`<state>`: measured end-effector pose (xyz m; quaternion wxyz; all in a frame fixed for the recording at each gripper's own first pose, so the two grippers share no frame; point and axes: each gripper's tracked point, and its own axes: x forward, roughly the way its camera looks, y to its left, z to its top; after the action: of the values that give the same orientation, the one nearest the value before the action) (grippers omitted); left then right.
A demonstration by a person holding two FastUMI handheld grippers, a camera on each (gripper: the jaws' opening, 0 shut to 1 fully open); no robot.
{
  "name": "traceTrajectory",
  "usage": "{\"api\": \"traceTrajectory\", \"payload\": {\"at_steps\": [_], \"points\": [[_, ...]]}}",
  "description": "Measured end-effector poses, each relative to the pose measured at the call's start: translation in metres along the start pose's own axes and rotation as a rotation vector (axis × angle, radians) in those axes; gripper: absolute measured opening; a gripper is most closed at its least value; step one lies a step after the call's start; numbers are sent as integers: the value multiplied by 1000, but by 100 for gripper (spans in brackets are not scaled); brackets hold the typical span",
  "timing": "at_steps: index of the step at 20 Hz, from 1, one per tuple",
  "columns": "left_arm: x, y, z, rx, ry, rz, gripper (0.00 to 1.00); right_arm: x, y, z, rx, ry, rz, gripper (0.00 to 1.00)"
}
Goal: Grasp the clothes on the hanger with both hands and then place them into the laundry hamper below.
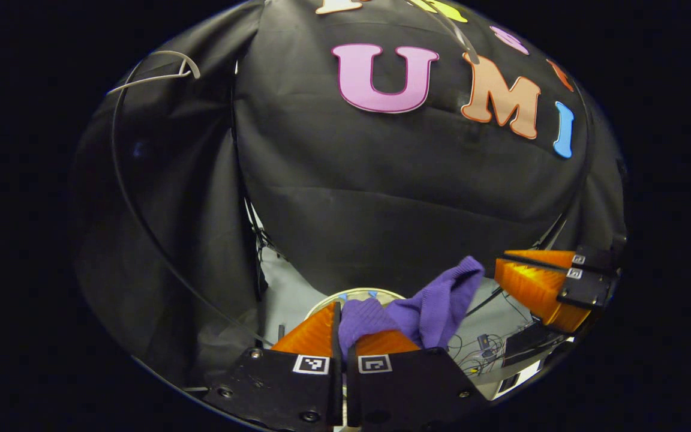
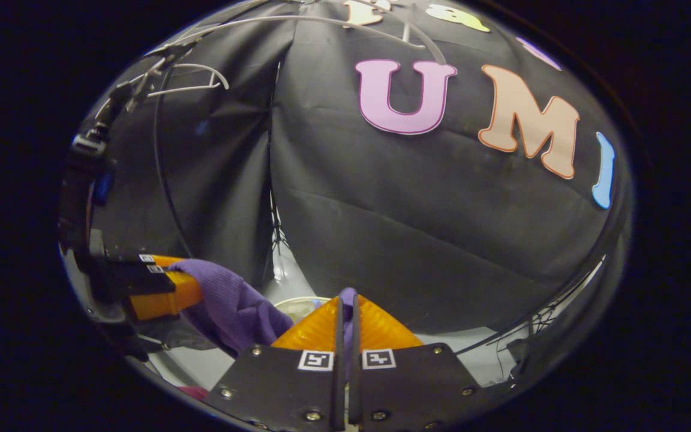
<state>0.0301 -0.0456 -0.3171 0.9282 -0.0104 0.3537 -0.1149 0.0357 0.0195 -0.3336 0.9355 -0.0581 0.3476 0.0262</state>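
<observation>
In the left gripper view the left gripper (image 1: 342,336) has its 2 fingers drawn together on a fold of the purple knit garment (image 1: 435,303), which bunches up between them and drapes off to the right toward the right gripper (image 1: 501,267) at that edge. In the right gripper view the right gripper (image 2: 346,327) is likewise clamped on a thin ridge of the garment (image 2: 231,306), and the cloth stretches left to the left gripper (image 2: 192,282), so the soft ribbed fabric hangs slack between both tools (well off the floor). Beneath it lies the pale round rim of the laundry hamper (image 1: 351,295), on a light grey floor (image 1: 285,294). Creased black cloth walls (image 1: 405,198) close in behind. A thin wire hanger (image 1: 159,69) hangs high at left, with open room above the garment.
</observation>
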Motion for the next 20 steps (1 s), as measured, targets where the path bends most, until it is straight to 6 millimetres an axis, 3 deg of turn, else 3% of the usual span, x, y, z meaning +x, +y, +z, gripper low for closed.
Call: {"api": "traceTrajectory", "payload": {"at_steps": [4, 20], "points": [[6, -2, -29, -20, 99, -8, 11, 0, -3, 0, 5, -1, -6, 3], [-4, 2, -16, -2, 52, -3, 8, -7, -12, 0, 36, -6, -25, 3]]}}
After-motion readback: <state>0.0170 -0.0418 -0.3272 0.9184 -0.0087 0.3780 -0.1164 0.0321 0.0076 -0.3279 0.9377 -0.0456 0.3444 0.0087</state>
